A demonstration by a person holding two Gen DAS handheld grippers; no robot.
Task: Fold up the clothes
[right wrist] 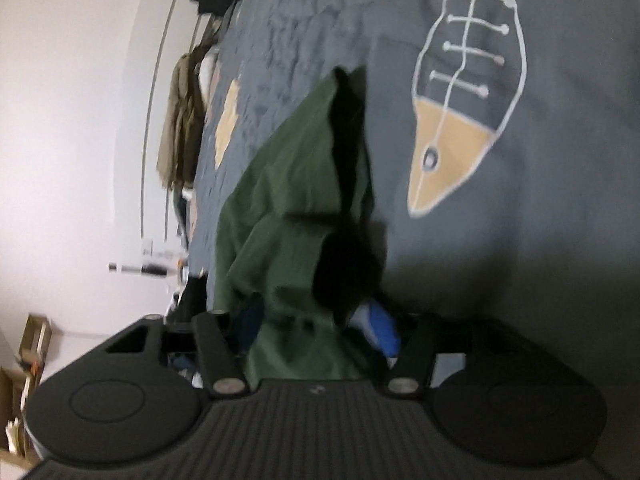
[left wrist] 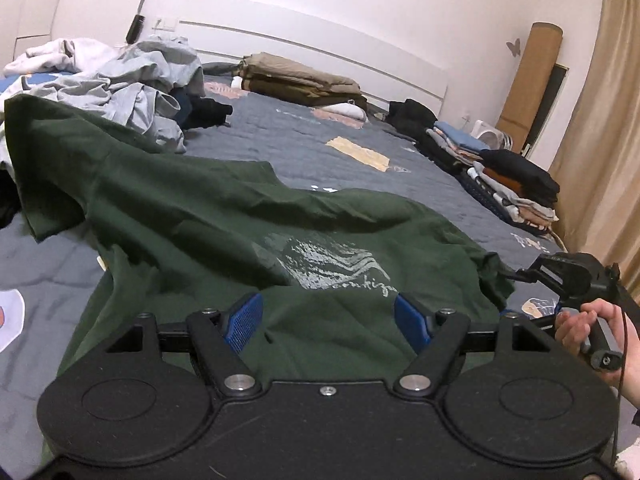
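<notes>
Right claw (right wrist: 316, 332) pinches bunched green T-shirt (left wrist: 224, 216) cloth; left claw (left wrist: 328, 316) hovers spread, so the sleeve may slip crooked.

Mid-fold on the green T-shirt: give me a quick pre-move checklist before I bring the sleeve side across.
1. Right gripper has shirt fabric between its jaws: ok; firm pinch: cannot tell, the view is blurred.
2. Left gripper open and empty above the green T-shirt: ok.
3. Shirt lying flat on the bedspread: not ok, it is rumpled, with a ridge across the middle.
4. Far sleeve clear of the unfolded pile: not ok, the top left corner lies against it.
5. Folded stacks out of the fold path: ok, well off to the right.
</notes>
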